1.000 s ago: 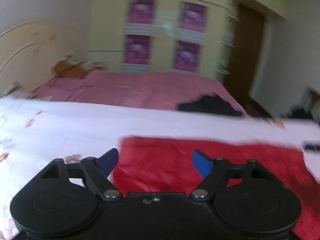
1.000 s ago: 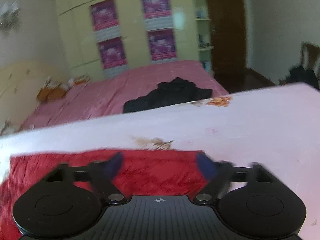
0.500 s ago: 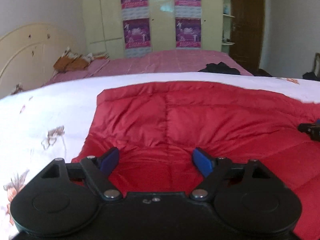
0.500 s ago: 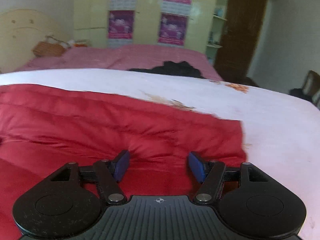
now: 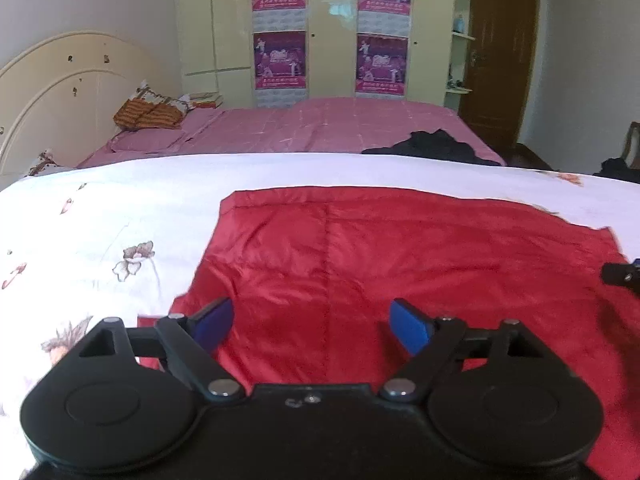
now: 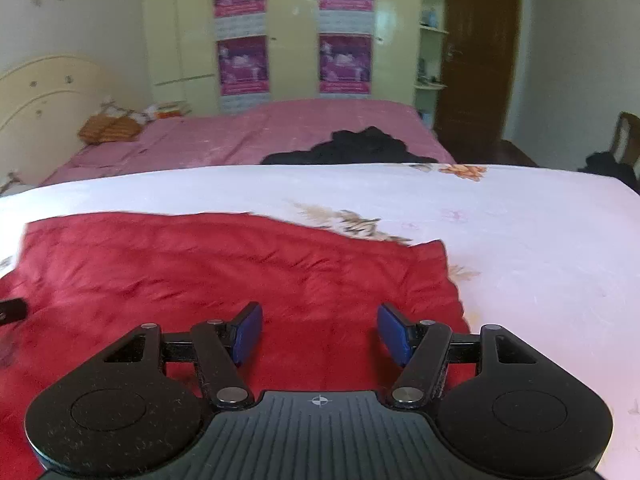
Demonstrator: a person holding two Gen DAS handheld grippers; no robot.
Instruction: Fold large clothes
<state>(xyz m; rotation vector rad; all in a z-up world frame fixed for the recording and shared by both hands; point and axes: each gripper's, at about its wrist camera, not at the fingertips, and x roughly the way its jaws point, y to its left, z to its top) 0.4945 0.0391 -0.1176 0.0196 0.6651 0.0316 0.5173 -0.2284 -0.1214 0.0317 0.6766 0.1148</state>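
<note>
A large red quilted garment (image 5: 400,256) lies spread flat on a white floral sheet (image 5: 104,216). My left gripper (image 5: 312,324) is open and empty, low over the garment's near left part. My right gripper (image 6: 320,330) is open and empty, low over the garment (image 6: 224,264) near its right edge. The tip of the right gripper shows at the right edge of the left wrist view (image 5: 620,274). The tip of the left gripper shows at the left edge of the right wrist view (image 6: 12,310).
Behind the white sheet (image 6: 520,232) lies a pink bed (image 5: 320,128) with a black garment (image 6: 360,148) and an orange pillow (image 5: 148,114). A cream headboard (image 5: 56,88) stands at left, a wardrobe with purple posters (image 5: 332,32) at the back, a brown door (image 5: 500,56) at right.
Both grippers dropped toward the red garment, then drew back a little; more of the garment and white sheet shows now. Both stayed open.
</note>
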